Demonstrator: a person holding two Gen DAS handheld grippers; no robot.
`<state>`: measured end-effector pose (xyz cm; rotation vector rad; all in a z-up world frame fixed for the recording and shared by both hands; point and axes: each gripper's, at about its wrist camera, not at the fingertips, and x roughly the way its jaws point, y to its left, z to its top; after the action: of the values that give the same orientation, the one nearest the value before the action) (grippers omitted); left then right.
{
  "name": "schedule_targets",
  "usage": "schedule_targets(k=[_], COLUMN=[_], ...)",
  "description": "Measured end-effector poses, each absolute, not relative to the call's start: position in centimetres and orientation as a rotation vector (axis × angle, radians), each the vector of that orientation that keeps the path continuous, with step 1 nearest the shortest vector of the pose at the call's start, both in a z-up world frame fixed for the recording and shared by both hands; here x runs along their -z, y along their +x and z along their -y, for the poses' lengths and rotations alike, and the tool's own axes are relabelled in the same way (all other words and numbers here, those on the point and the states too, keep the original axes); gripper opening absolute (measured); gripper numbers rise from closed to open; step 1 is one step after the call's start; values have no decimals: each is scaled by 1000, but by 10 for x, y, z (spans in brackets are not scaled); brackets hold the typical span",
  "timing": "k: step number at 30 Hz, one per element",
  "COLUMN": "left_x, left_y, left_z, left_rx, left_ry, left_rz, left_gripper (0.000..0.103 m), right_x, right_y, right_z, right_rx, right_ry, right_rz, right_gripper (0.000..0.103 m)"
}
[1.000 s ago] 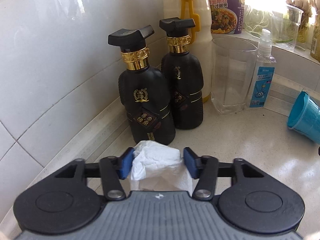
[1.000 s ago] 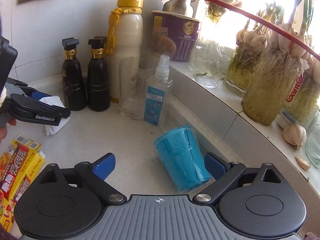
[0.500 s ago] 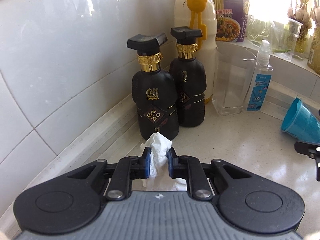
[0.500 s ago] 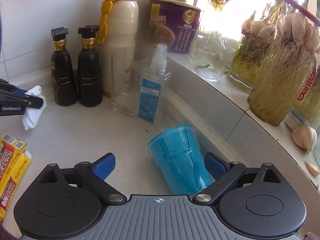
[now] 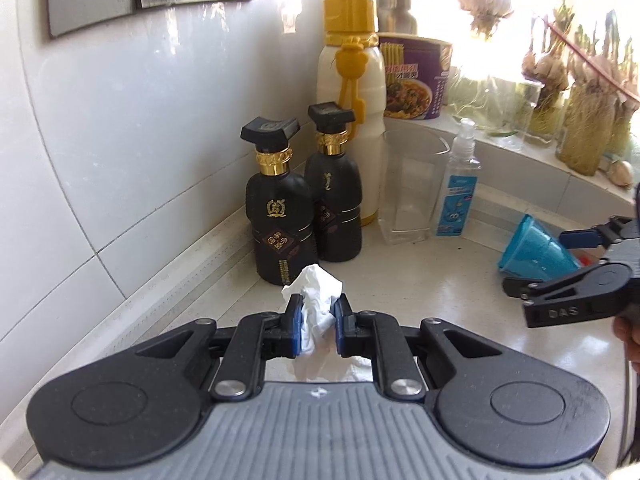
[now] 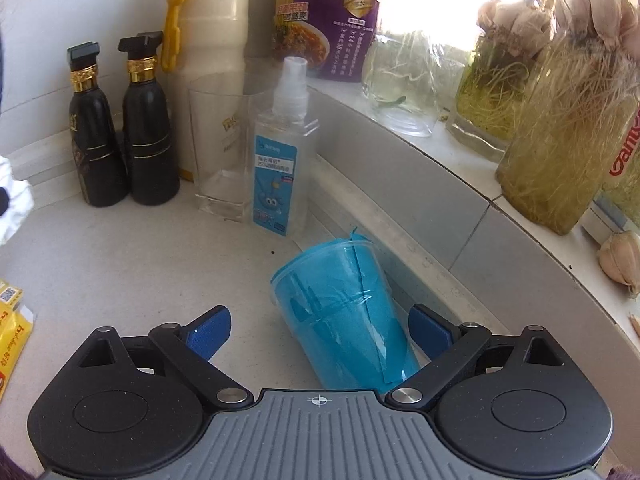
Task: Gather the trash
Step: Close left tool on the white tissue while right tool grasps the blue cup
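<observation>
A crumpled white tissue (image 5: 316, 304) is pinched between the blue pads of my left gripper (image 5: 317, 322), lifted a little off the pale counter (image 5: 420, 304), in front of two black bottles. A blue plastic cup (image 6: 340, 312) lies on its side beside the counter's back ledge; it shows at the right edge of the left wrist view too, as the blue cup (image 5: 532, 254). My right gripper (image 6: 320, 330) stands open, with the cup lying between its wide-spread fingers and neither pad touching it. The right gripper (image 5: 572, 264) appears from the side in the left wrist view.
Two black bottles (image 5: 280, 220) with gold collars, a white bottle (image 5: 352, 120) with a yellow cap, a clear glass (image 5: 412, 184) and a small spray bottle (image 6: 280, 152) crowd the corner. A purple noodle cup (image 6: 328, 20) and jars of sprouting garlic (image 6: 560, 140) line the sill. Yellow packets (image 6: 12, 316) lie at left.
My left gripper closed on the tissue and lifted it back from the black bottles. My right gripper moved lower and closer around the blue cup, still open.
</observation>
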<state>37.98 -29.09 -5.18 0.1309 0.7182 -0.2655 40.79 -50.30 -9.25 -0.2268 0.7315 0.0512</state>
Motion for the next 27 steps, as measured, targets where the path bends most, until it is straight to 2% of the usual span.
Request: schedule_targets(k=[6,9,14,17,27], left_x=[39,36,35,35,29], left_y=[359,352,341,336,318], left_z=[287,281,270,263,243], left_rx=[270,268,250,235,198], left_ry=[80,46,12,-5,-41], left_rz=[-699,-702,-716,-729,-740], left_gripper=[14,14,14,14,14], right_x=[98,100,101,102,89], right_y=[408,408,406,405,386], right_z=[508,509,511,511,503], right_rx=[-29,-28,-19,-14,-19], right_ry=[-202,-192,-173,-167,-129], right_rz=[-725,-726,-732,-736,-702], right_gripper=[94,89,71,55,52])
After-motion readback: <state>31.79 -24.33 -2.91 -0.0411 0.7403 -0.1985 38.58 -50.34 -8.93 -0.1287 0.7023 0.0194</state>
